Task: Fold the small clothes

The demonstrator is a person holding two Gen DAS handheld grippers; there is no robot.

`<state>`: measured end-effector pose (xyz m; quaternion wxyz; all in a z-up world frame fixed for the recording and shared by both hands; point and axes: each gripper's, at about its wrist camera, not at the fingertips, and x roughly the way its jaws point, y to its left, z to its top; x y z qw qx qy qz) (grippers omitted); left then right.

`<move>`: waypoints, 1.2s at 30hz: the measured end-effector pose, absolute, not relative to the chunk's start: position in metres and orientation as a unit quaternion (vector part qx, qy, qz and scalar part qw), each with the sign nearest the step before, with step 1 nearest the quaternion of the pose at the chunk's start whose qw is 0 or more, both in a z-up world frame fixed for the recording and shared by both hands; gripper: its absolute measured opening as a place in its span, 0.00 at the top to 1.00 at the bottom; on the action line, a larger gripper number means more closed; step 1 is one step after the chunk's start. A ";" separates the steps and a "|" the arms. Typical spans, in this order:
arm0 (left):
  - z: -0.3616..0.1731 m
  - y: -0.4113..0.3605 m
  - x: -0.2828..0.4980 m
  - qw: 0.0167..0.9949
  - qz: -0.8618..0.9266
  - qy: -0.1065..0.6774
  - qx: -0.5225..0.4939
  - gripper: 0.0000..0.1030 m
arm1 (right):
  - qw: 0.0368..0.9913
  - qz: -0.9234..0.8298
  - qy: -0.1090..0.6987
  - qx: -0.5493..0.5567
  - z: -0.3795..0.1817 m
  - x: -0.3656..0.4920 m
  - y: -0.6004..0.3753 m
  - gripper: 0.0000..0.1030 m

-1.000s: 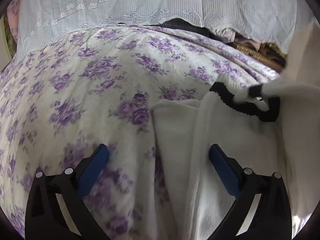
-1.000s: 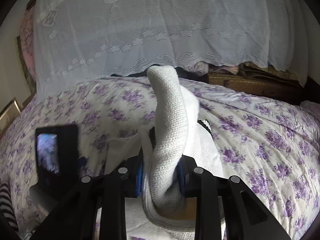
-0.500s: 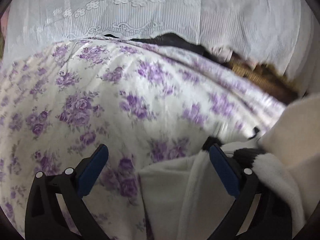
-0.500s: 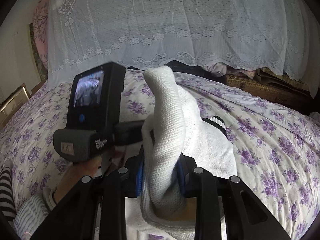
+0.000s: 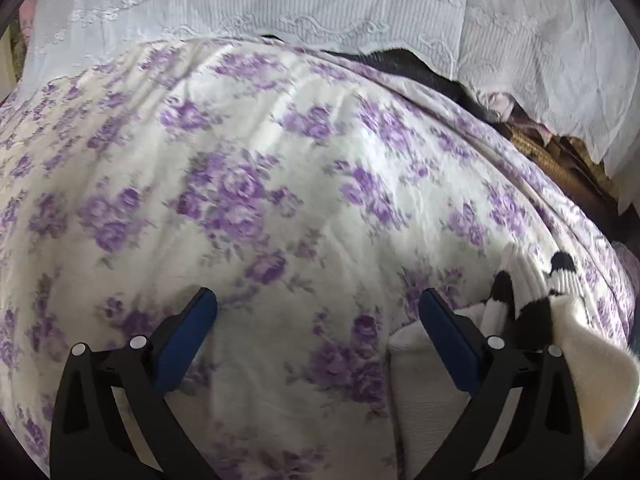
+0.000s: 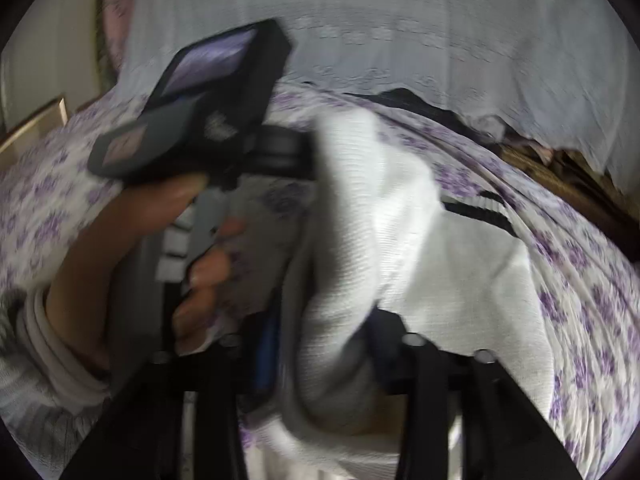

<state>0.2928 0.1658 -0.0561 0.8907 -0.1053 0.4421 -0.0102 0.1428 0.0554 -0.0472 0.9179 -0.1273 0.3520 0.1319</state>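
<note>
A small white knit garment with black trim [image 6: 460, 272] lies on the flowered bedspread [image 5: 240, 184]. A thick fold of it [image 6: 360, 208] stands up between the jaws of my right gripper [image 6: 324, 332], which are opening; the blue pad on the left looks clear of the cloth, though the picture is blurred. My left gripper [image 5: 318, 308] is open over bare bedspread with nothing between its fingers. The garment [image 5: 416, 392] and its black trim [image 5: 504, 292] sit just to its right. In the right wrist view a hand [image 6: 120, 232] holds the left gripper's body [image 6: 208, 112].
A white lace cover [image 5: 320, 4] hangs along the far side of the bed. Brown woven things [image 5: 560, 164] lie under it at the right. A framed edge [image 6: 36, 124] shows at the far left.
The left gripper slid left off the garment onto bare bedspread. The right gripper sank toward the bed and rolled, and its jaws widened around the white fold. The left hand now fills the right view.
</note>
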 end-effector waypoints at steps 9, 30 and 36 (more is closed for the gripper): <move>0.008 0.223 0.253 0.907 -0.041 0.363 -0.211 0.04 | 0.915 0.241 0.321 -0.039 -0.003 0.110 0.016 0.35; -0.058 0.078 0.212 0.886 -0.172 0.429 0.024 0.04 | 0.905 0.092 0.395 0.129 -0.059 0.259 -0.108 0.71; -0.058 0.077 0.202 0.897 -0.160 0.410 0.043 0.04 | 0.912 0.110 0.375 0.126 -0.064 0.252 -0.106 0.69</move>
